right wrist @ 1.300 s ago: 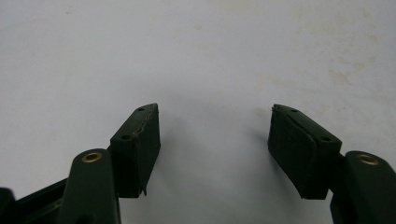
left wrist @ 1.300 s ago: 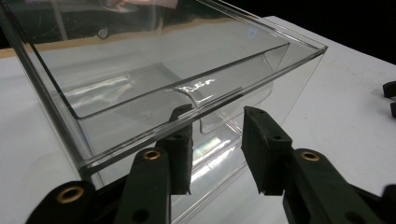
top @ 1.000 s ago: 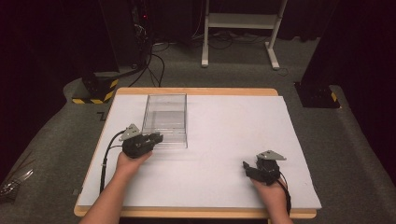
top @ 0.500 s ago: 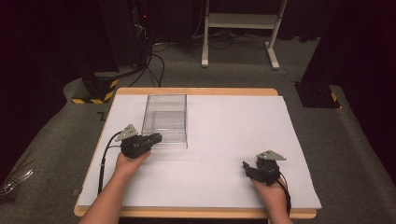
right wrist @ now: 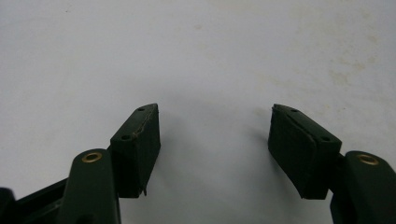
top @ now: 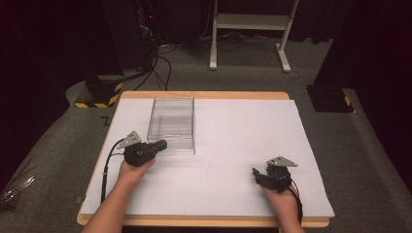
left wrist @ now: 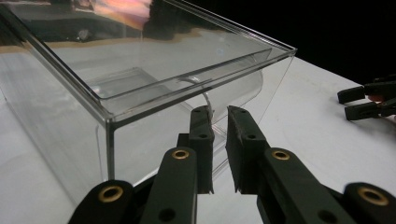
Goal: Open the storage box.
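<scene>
A clear, rectangular plastic box (top: 172, 124) with thin transparent walls and an open top stands left of centre in the high view, on the white sheet covering the wooden surface (top: 243, 145). Its long axis runs from the near edge of the surface toward the far edge, almost straight up the frame, and its open side faces upward.

The left tongs (top: 159, 145) lie at the lower left corner of the box in the high view, held by the person's left hand (top: 132, 170), whose forearm rises from the bottom of the frame and angles up and to the right. The black jaws point right and slightly up toward the box's near short wall. In the left gripper view the left tongs (left wrist: 219, 135) have their jaws nearly together, a narrow gap between them, with a thin curved edge of the clear wall sitting in that gap; whether they press it I cannot tell.

The right tongs (top: 259, 174) sit at the lower right of the high view, well apart from the box, in the person's right hand (top: 282, 196), jaws pointing left. In the right gripper view the right tongs (right wrist: 215, 144) are spread wide over bare, matte white sheet with faint smudges, holding nothing.
</scene>
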A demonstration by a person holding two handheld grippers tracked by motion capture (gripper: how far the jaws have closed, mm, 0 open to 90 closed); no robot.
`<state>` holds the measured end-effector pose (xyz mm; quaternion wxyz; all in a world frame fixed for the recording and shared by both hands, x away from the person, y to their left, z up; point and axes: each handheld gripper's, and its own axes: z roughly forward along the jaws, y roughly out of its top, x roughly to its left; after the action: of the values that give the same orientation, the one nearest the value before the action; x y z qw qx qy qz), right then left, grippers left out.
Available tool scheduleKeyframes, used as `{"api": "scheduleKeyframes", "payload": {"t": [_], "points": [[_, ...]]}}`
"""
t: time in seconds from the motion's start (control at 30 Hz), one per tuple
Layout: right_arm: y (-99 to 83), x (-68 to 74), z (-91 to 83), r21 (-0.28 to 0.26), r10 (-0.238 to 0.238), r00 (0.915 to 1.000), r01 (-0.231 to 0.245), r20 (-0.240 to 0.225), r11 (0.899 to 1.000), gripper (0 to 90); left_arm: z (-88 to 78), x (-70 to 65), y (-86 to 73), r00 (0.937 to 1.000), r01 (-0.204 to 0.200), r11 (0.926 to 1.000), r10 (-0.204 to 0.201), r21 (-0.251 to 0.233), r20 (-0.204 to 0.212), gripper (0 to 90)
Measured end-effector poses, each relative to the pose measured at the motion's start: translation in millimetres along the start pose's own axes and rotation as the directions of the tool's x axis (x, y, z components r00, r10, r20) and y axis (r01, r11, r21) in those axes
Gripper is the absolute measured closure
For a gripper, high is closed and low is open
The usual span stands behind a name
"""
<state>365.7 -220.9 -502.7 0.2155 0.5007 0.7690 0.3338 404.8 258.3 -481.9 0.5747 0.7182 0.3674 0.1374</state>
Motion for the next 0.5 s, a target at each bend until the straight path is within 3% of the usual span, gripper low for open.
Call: {"api": "scheduleKeyframes", "payload": {"t": [0.5], "points": [[0.0,0.1,0.0,0.000,-0.001,1.0000,0.001,0.001,1.000,34.3,-6.7,-3.0,-2.4,0.9998,-0.009,0.9998,0.008,0.016,0.016,83.3]]}}
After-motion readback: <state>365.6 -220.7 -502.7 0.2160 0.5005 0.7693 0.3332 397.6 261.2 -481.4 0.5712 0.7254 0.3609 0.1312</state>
